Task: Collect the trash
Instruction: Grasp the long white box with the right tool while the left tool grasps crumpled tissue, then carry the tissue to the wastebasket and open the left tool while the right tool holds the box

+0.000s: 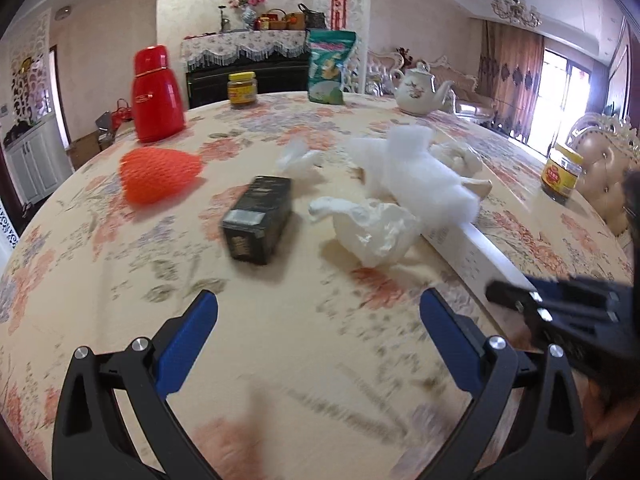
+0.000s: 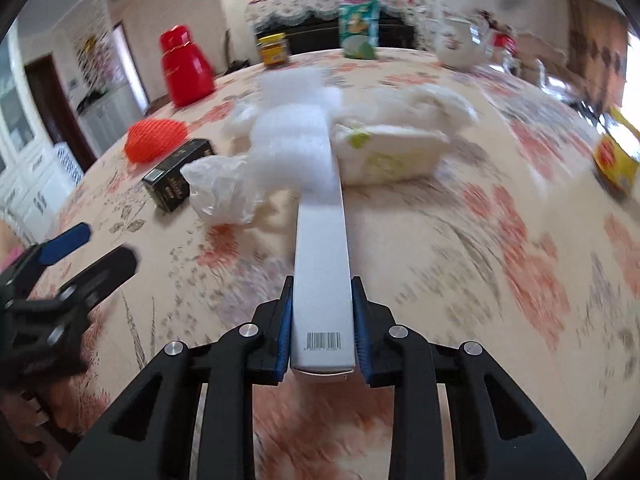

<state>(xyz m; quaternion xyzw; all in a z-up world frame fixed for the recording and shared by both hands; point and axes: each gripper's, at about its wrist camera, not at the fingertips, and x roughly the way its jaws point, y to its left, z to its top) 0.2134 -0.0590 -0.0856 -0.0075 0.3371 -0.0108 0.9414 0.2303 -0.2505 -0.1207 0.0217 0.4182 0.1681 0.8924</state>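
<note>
From the left wrist, the left gripper (image 1: 318,312) hovers with jaws spread wide over the floral tablecloth (image 1: 280,360), facing a small black rectangular carton (image 1: 258,220) and crumpled white plastic bag (image 1: 372,228). Only the right wrist shows the right gripper (image 2: 322,332) clamped on the long white barcoded cardboard box (image 2: 322,264), whose far end lies under white foam wrap (image 2: 296,140).

Far end of the long white box (image 2: 322,240) under white foam (image 2: 294,140); motion-blurred yellow-labelled jar (image 2: 616,156).
</note>
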